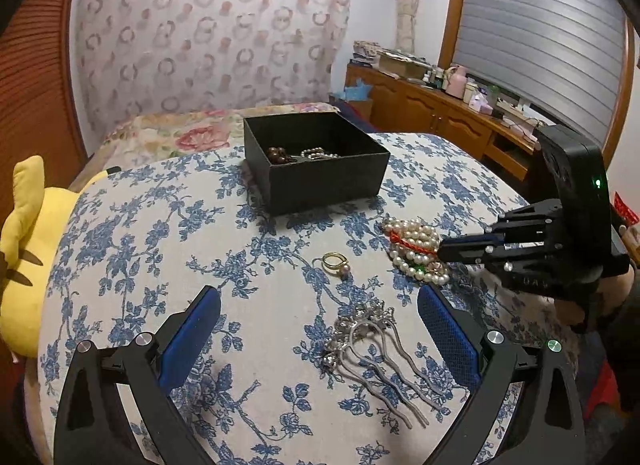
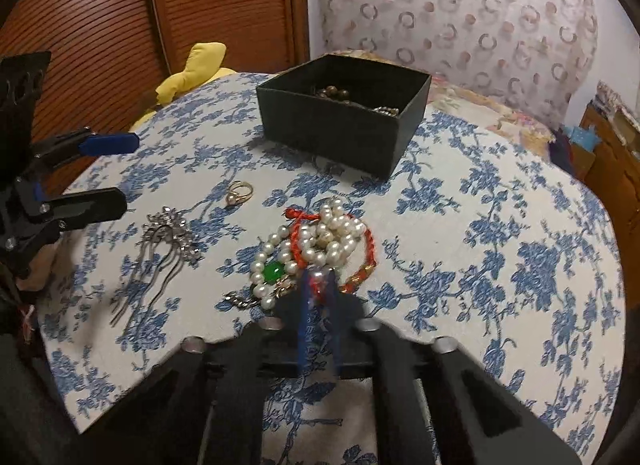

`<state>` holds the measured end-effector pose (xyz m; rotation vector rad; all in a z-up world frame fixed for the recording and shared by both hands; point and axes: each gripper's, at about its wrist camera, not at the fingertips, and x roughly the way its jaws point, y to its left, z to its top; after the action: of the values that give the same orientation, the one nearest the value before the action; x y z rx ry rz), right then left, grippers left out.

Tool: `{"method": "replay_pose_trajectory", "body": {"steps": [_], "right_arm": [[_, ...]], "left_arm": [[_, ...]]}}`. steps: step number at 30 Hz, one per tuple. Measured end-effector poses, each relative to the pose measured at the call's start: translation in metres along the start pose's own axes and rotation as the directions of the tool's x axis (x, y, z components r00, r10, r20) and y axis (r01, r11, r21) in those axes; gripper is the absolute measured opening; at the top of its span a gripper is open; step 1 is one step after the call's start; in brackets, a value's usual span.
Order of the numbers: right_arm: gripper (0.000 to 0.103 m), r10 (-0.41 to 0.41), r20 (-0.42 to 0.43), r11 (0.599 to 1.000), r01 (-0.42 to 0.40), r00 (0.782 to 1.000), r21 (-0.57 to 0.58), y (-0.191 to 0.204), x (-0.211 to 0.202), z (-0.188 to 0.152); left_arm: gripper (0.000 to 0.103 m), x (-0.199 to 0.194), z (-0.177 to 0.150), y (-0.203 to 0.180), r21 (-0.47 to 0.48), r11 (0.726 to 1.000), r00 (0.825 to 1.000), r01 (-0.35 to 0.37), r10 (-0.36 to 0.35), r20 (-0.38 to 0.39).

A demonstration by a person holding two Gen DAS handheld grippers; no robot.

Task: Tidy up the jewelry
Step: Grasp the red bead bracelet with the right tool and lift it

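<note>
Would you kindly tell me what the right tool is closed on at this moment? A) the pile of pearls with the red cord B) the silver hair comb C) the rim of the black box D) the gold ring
A: the right tool has its fingers pinched together at the near edge of the pearl pile, while the gold ring and hair comb lie apart, untouched.

No text, label or number can be read — faint marks on the right gripper (image 1: 440,253) body stay perhaps illegible.
</note>
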<state>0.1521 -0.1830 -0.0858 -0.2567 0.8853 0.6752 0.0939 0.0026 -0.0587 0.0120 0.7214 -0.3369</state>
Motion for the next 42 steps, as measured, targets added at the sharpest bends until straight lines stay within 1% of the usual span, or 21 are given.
{"method": "replay_pose_trajectory", "body": {"steps": [5, 11, 13, 18, 27, 32, 37, 42], "right_arm": [[0.002, -0.024, 0.014, 1.0, 0.024, 1.0, -0.012, 0.0, -0.004, -0.003], [0.002, -0.044, 0.104, 0.999, 0.043, 0.994, 0.019, -0.007, -0.028, 0.009], [0.002, -0.051, 0.137, 0.999, 0.048, 0.989, 0.023, -0.009, -0.038, 0.016], [0.002, -0.068, 0.184, 0.998, 0.064, 0.981, 0.026, -0.013, -0.052, 0.029], [0.002, -0.099, 0.271, 0.995, 0.09, 0.957, 0.047, -0.016, -0.08, 0.038], [0.002, -0.105, 0.27, 0.994, 0.096, 0.957, 0.047, -0.017, -0.084, 0.039], [0.002, -0.109, 0.244, 0.993, 0.098, 0.963, 0.06, -0.02, -0.075, 0.03], [0.002, -0.104, 0.226, 0.994, 0.091, 0.968, 0.068, -0.019, -0.066, 0.021]], "left_arm": [[0.095, 0.001, -0.001, -0.003, 0.002, 1.0, 1.0, 0.002, -0.002, -0.004], [0.095, 0.003, -0.003, -0.002, -0.01, 1.0, 1.0, 0.005, -0.005, -0.014], [0.095, 0.004, -0.004, -0.001, -0.015, 1.0, 1.0, 0.004, -0.004, -0.018], [0.095, 0.004, -0.005, 0.001, -0.025, 1.0, 1.0, 0.004, -0.005, -0.027], [0.095, 0.002, -0.009, 0.002, -0.041, 0.999, 0.999, 0.008, -0.01, -0.048], [0.095, 0.001, -0.014, -0.007, -0.03, 0.999, 0.998, 0.019, -0.021, -0.064], [0.095, 0.006, -0.018, -0.019, -0.002, 1.0, 0.995, 0.02, -0.02, -0.094], [0.095, 0.016, -0.019, -0.028, 0.02, 1.0, 0.992, 0.007, -0.005, -0.123]]}}
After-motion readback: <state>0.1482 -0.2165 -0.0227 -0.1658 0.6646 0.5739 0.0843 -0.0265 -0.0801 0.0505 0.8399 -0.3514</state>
